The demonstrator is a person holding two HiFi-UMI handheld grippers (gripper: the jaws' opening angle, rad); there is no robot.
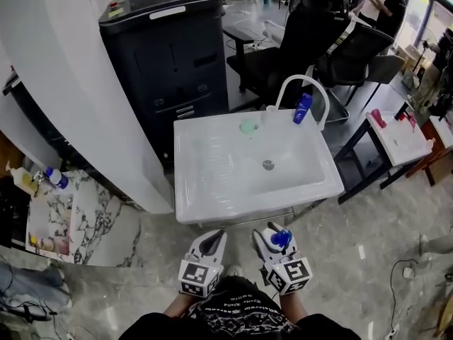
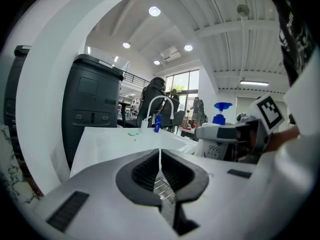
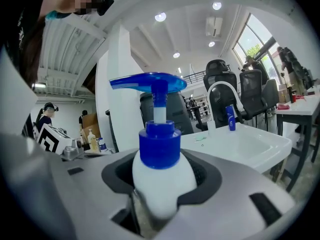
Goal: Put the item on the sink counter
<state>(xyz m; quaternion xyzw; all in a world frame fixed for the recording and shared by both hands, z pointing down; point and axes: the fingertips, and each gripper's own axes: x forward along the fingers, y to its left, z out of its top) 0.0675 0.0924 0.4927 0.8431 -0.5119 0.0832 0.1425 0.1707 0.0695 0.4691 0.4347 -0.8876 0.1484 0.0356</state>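
Right gripper view shows the pump bottle (image 3: 161, 176) standing upright between the jaws of the right gripper (image 1: 275, 245), which are closed on its white shoulder just under the blue collar. The left gripper (image 2: 160, 170) has its jaws together with nothing in them. In the head view both grippers sit close to the person's body, in front of the white sink (image 1: 192, 163) and apart from it, so the bottle is not yet on the counter.

The bottle looks like smooth, rounded plastic. It is likely light to middling in weight, stiff enough to squeeze, yet apt to slip or twist in the pads. The body is the sensible place to hold it; the pump head would sink or dribble if pressed.

Much is hidden — the jaws swallow the lower body and base, so neither the fill level nor how flat it will stand can be judged. From the head view only its blue top shows. The far rim already carries a blue bottle (image 1: 303, 108) by the faucet (image 1: 301, 83).
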